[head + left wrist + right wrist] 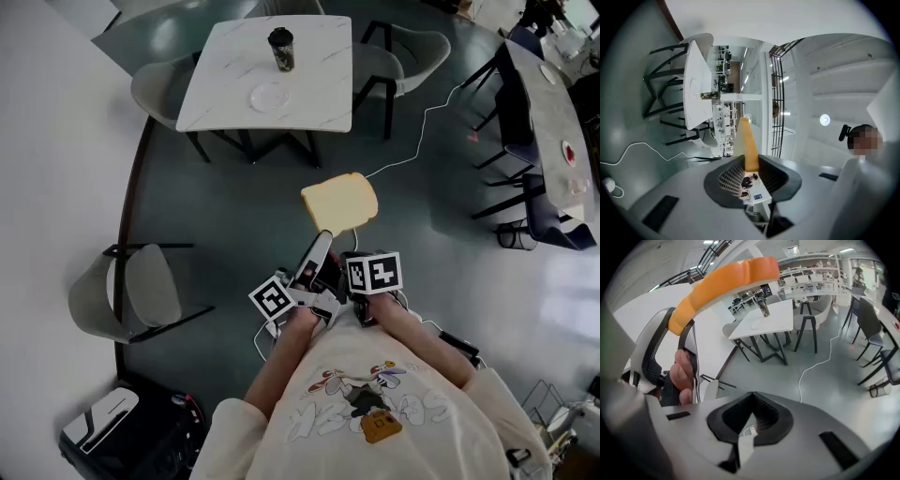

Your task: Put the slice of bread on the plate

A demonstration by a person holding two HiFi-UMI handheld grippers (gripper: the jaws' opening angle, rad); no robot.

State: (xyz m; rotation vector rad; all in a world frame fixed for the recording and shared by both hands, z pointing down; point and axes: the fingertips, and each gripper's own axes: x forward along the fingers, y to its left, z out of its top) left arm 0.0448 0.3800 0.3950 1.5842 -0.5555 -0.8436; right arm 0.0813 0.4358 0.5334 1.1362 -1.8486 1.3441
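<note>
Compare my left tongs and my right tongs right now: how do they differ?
The left tongs are clamped on the slice of bread; the right tongs are shut on nothing. The left tongs are rolled sideways, so the bread lies flat; the right tongs sit upright. Both carry a marker cube and sit close together in front of the person.

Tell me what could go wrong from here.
The left tool pinches the bread by one edge only, so the slice could sag, tear or slip out. The plate sits on a table well ahead, and a cable lies on the floor. A cup just behind the plate could get knocked.
</note>
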